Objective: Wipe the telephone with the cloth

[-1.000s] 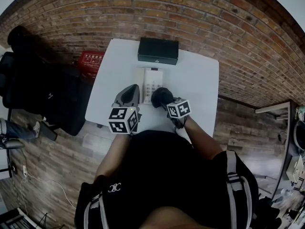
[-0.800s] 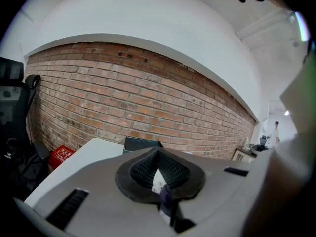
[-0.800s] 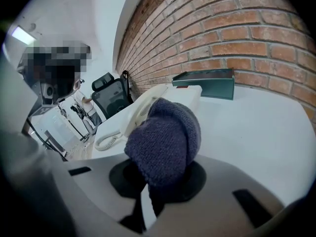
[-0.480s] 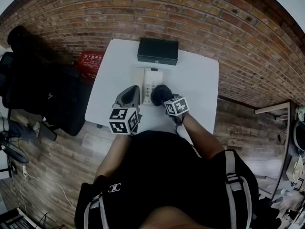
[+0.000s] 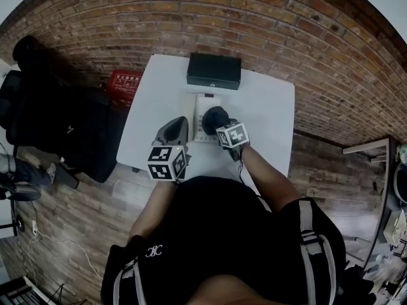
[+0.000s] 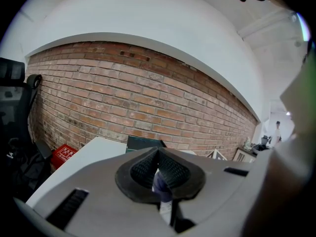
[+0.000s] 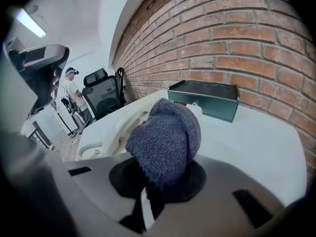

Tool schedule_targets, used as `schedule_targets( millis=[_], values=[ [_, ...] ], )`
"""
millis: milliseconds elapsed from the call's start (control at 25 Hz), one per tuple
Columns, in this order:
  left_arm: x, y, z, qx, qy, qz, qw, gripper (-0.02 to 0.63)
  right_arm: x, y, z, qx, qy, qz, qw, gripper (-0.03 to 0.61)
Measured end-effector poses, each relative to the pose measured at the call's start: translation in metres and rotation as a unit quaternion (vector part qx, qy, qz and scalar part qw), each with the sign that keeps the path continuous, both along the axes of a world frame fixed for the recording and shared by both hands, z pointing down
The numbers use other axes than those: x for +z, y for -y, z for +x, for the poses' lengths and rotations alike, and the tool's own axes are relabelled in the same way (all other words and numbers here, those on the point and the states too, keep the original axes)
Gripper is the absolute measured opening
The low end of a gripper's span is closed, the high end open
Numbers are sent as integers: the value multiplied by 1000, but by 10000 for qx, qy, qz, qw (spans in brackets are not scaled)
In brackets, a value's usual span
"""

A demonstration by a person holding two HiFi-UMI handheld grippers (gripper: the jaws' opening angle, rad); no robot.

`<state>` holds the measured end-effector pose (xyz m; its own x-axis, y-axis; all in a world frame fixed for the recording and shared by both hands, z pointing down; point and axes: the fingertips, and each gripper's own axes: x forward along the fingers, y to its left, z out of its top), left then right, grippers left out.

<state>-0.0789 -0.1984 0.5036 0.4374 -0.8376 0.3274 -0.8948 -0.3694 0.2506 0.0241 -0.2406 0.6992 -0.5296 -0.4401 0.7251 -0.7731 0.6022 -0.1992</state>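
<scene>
One brick wall (image 5: 286,18) spans the far side of the scene. Wood-plank floor (image 5: 76,208) lies below it.

1. Surface (image 5: 267,113): white and rectangular, with its far edge against the wall.
2. Chair (image 5: 57,119): black, standing on the floor to the left of the surface.
3. Dark box (image 5: 213,71): rests at the far edge of the surface, near the middle and close to the wall.
4. Red box (image 5: 126,81): sits on the floor beside the far-left corner of the surface.
5. Telephone (image 5: 198,107): white, lying flat on the surface just nearer than the dark box, with its long side pointing toward the wall.
6. Left tongs (image 6: 160,174): held over the near part of the surface, just left of the telephone. The ribbed pads (image 6: 173,169) meet at the tips and nothing is gripped. A small bluish patch shows in the slit below the tips; it cannot be identified.
7. Right tongs (image 7: 157,184): clamped on the cloth (image 7: 165,139) and aimed at the wall from the near side.
8. Cloth: dark blue knit, bunched into a rounded wad that projects beyond the tong tips. In the head view the wad covers the right half of the telephone. In the right gripper view the telephone body shows directly behind and to the left of it.
</scene>
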Motion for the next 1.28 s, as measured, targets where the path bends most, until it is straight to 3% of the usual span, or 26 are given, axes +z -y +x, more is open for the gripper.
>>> schedule_targets(
  millis=[200,440,1280],
  values=[
    [0,2,-5,-51,-17,-24,10000,-5,-1,9,-4,233,259,129,9993,32],
    [1,3,-5,-34,-25,-39,10000,-5,-6,34,11,519,-100,248,9983,32],
    [5,6,-5,-38,55,-142,9999,-5,-10,80,19,874,-48,851,9925,32]
  ],
)
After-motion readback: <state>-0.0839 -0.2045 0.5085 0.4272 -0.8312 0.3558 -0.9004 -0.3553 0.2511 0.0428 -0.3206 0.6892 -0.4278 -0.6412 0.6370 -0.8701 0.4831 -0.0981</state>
